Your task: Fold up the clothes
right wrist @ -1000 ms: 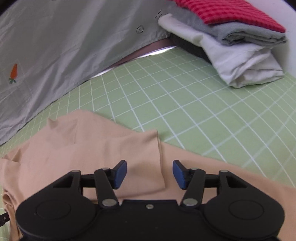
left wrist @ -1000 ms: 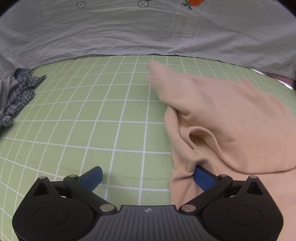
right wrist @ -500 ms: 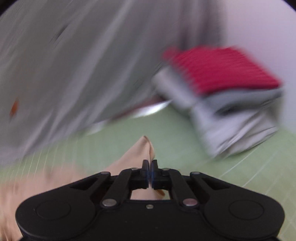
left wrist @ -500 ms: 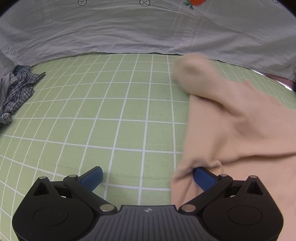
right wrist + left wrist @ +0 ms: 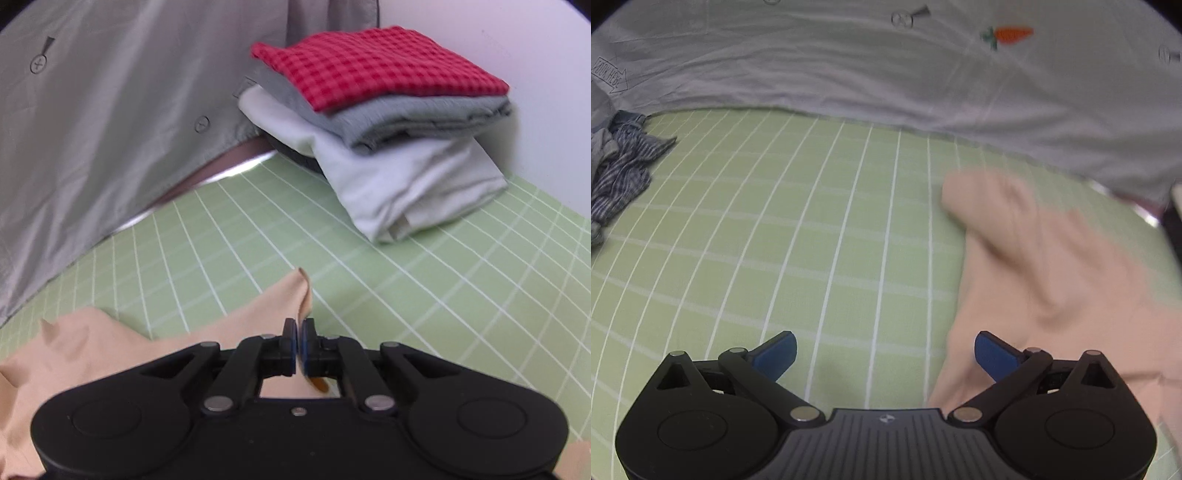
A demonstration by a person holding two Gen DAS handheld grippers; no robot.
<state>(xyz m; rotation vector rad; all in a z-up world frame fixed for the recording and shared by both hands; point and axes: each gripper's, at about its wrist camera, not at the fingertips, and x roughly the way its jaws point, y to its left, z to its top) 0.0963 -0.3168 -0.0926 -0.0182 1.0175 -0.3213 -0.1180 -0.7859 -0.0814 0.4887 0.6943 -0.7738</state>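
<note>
The green grid sheet (image 5: 812,240) spreads ahead of both grippers, with the peach garment (image 5: 1052,266) lying blurred beyond and around the left gripper's (image 5: 884,352) right jaw, its jaws spread wide. The right gripper (image 5: 298,341) has its jaws pressed together, pinching the garment's corner (image 5: 295,291), and a folded stack (image 5: 384,122) sits well beyond them, to the right.

left gripper (image 5: 884,350) spread wide; right gripper (image 5: 297,345) pinched closed.

1. We list a peach garment (image 5: 1052,266), plain.
2. Green mat (image 5: 775,240), white grid.
3. Red-checked cloth (image 5: 376,66) over grey (image 5: 413,118) and white (image 5: 406,184) folds.
4. Blue-striped cloth (image 5: 617,177).
5. Blue finger pads (image 5: 775,354).
</note>
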